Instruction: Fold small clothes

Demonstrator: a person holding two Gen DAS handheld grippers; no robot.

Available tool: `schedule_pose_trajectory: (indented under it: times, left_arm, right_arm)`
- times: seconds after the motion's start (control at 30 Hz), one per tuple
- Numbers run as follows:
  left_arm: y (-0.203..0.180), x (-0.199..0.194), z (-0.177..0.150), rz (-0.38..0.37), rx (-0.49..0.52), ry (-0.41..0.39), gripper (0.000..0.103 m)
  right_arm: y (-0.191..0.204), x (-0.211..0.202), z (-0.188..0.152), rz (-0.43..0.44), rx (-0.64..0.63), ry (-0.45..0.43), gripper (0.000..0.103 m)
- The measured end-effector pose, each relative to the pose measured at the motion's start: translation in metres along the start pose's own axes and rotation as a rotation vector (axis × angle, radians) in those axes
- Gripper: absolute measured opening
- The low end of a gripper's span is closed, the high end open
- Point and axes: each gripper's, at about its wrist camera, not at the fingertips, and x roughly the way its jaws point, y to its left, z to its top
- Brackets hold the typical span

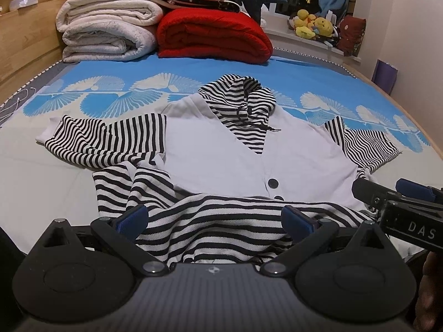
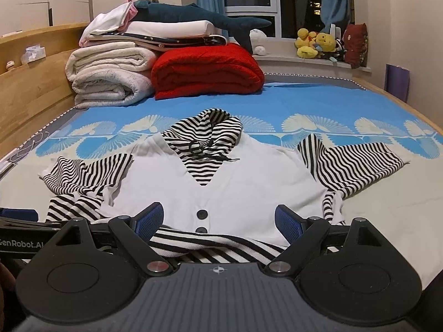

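Small white hooded top with black-and-white striped sleeves and hood (image 1: 221, 149) lies face up, centre of both frames, on the bed with the blue fan-print cover (image 1: 83, 77); its striped hem is bunched at the lower centre, under my tools. Left gripper (image 1: 214, 218) fingers spread wide over that hem, holding nothing; right gripper (image 2: 218, 220) also spread wide, empty, just above the two dark buttons (image 2: 202, 214). I judge this as the start of the fold: hem not flattened, sleeves still out to mid-left and mid-right. Next move needs a pinch on the hem or a sleeve edge. Bare cover left and right gives room; folded red blanket (image 1: 213, 33) and rolled cream blanket (image 1: 108, 27) sit well apart, upper left.
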Motion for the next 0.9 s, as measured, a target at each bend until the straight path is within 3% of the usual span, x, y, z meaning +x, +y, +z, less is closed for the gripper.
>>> schedule_pose_trajectory:
  times: [0.47,0.9]
  left_arm:
    - [-0.0063,-0.0027,-0.0015,-0.041,0.037,-0.004,0.087]
    - [-0.0084,-0.0044,-0.003,-0.062,0.055,-0.006,0.083]
  right_arm:
    - [0.0037,-0.001,0.0004,0.019,-0.003,0.001,0.089]
    - [0.0022,0.0,0.0003,-0.006,0.005,0.003,0.089]
